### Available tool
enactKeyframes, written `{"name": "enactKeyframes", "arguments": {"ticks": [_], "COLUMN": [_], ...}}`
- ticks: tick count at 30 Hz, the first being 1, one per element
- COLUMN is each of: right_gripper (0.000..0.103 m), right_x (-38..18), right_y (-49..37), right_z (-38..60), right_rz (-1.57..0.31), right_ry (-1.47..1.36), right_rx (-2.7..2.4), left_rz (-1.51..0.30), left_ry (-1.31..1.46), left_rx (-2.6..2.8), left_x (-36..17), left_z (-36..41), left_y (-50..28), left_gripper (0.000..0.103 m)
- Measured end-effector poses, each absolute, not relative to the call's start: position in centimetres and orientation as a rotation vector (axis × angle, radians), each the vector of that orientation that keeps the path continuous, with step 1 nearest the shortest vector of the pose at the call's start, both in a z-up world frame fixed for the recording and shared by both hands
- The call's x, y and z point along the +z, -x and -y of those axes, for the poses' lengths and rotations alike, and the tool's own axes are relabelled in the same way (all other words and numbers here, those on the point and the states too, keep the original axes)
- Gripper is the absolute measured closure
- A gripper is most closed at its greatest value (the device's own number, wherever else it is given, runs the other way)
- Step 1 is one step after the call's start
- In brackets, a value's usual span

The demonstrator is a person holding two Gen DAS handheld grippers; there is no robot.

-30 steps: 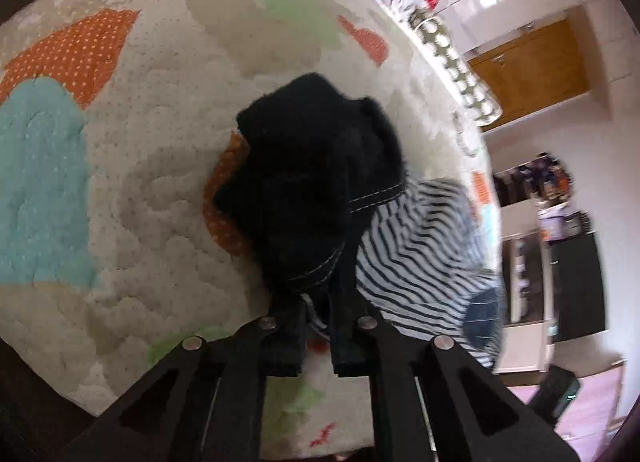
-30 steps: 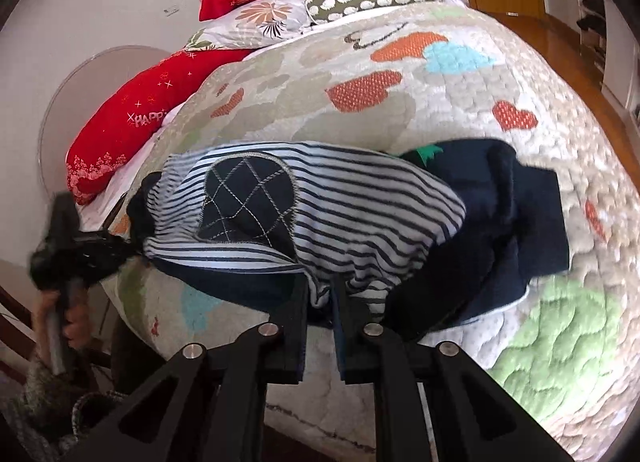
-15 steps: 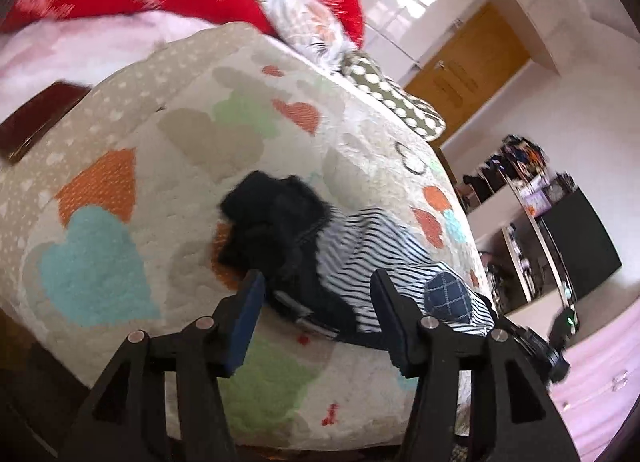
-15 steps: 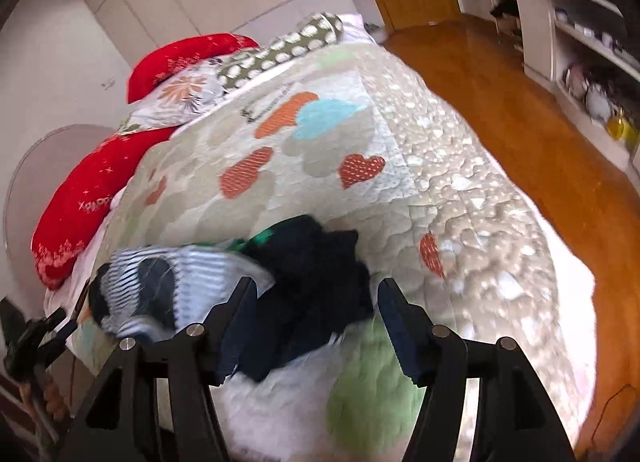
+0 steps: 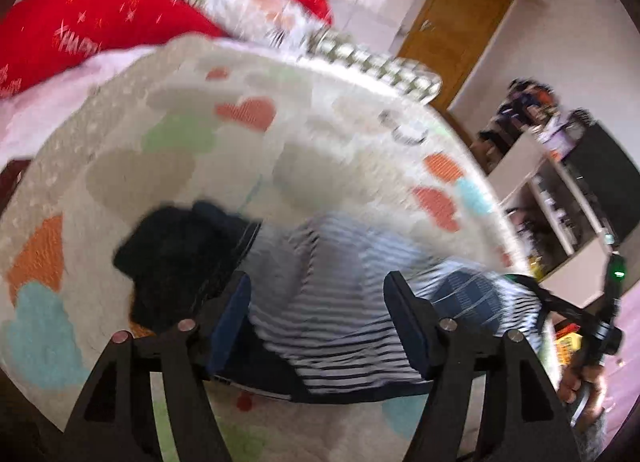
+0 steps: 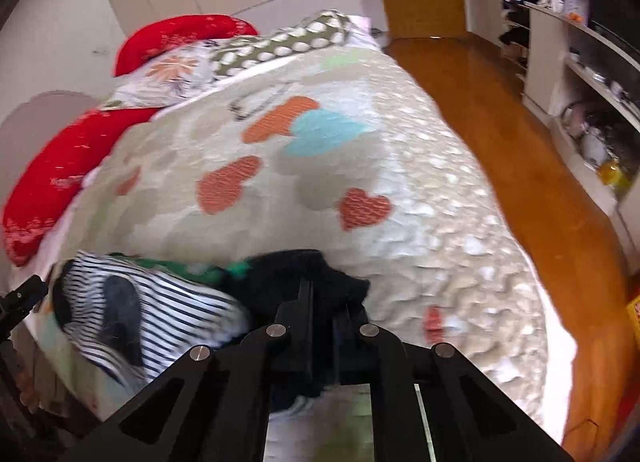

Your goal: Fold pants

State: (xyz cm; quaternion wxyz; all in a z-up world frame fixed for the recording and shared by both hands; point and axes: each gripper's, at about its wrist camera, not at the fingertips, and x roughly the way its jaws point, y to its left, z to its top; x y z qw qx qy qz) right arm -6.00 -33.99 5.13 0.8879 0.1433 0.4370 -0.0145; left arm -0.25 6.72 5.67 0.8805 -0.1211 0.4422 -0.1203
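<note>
The pants (image 5: 332, 302), a striped and dark bundle, lie on the quilt (image 5: 192, 165) near its front edge, just ahead of both tools. The left gripper (image 5: 318, 314) stands wide, its jaws having just been opening, and the striped cloth shows between its fingers, apparently below them and untouched. It seems to have let go so the cloth could settle flat. The right gripper (image 6: 326, 302) has just been closing and is now pinched narrow over the dark end (image 6: 304, 274) of the pants, directly ahead of its tips. Whether cloth is actually caught there cannot be told, since the fingers hide the contact. Judging by this, the right side is taking a fresh hold for the next fold while the left stays clear.
</note>
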Motion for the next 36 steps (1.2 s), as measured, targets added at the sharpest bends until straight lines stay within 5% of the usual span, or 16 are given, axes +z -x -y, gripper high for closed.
{"name": "enactKeyframes", "arguments": {"ticks": [4,8,11,17,20,27,31,36], "right_gripper": [0.095,0.062,0.056,0.057,0.080,0.079,0.079,0.062], "right_x": [3.3,3.9,7.7,11.1,8.7,2.1,4.7,6.7], "right_y": [5.9,6.6,9.2,10.6,9.1,8.5,9.5,10.8], "right_z": [33.4,33.7,33.9,27.6,23.7,22.0,24.8,27.1], "right_rz": [-0.948,-0.917,-0.776,-0.713,-0.793,-0.903,-0.837,-0.765], "right_ry": [-0.199,-0.152,-0.251,-0.258,-0.202,0.001,-0.148,-0.190], "right_rx": [-0.102,-0.206,-0.211,0.075,0.174,0.127,0.084,0.030], "left_rz": [-0.998,-0.948,-0.916,-0.841,-0.885,-0.960,-0.921,-0.896], "left_ry": [0.248,0.146,0.187,0.109,0.045,-0.026,0.014,-0.032], "left_rx": [-0.202,-0.209,-0.232,-0.340,-0.358,-0.316,-0.364,-0.372], "left_x": [1.3,1.9,3.8,6.6,4.7,2.0,4.8,5.6], "left_z": [-7.3,-6.7,-6.8,-3.1,-1.6,-1.1,-1.2,1.0], "left_y": [-0.4,0.8,1.9,3.1,2.8,2.2,2.7,2.1], "left_gripper": [0.035,0.035,0.035,0.034,0.034,0.033,0.033,0.023]}}
